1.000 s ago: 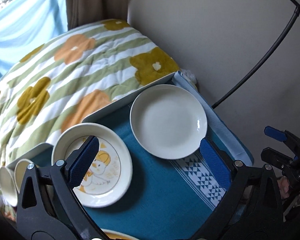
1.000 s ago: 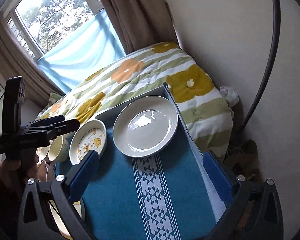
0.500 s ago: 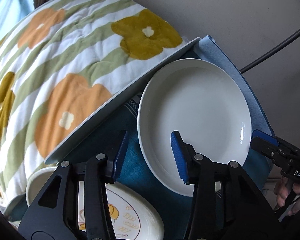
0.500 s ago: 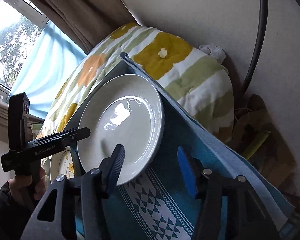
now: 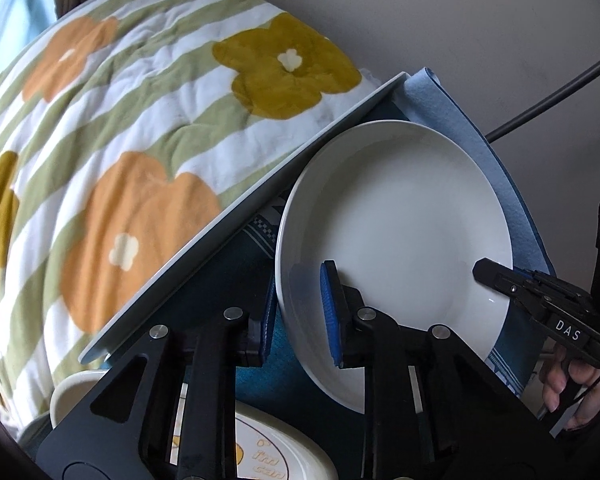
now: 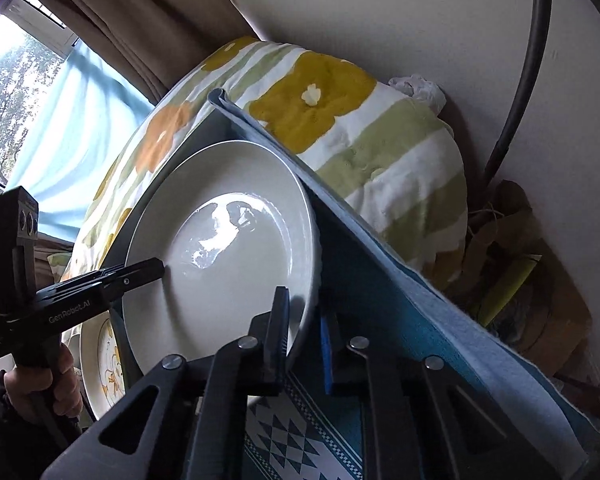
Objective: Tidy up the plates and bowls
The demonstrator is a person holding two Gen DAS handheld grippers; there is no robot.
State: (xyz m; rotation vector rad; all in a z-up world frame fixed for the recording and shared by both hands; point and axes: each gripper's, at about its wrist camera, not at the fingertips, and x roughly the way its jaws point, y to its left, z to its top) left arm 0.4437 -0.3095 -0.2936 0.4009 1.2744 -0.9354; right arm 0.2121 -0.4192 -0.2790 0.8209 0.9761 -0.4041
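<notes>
Dropped both grippers down onto the white plate since a second ago and went from jaws wide apart to pinched on its rim, one on each side. Biggest thing around: flowered quilt (image 5: 140, 128) with green stripes and orange and mustard blooms, bunched up behind the table edge. Next, teal cloth (image 6: 380, 332) with a white triangle band covering the tabletop, pale blue underside folded over at the far edge. Then the white plate (image 5: 400, 220) itself, sitting on that cloth near the far corner, shiny and bare inside. Left gripper (image 5: 298, 316) clenched on the plate's near-left rim, one blue pad inside the well, the other outside under the lip. Right gripper (image 6: 304, 336) clamped on the opposite rim the same way, one finger over, one under. Cartoon plate (image 5: 276, 460) with yellow print peeking in just beside the white one, partly hidden behind the left gripper's frame. Smallest bit: fingers of a hand (image 6: 56, 384) wrapped round the left gripper's handle, seen from the right wrist view.
</notes>
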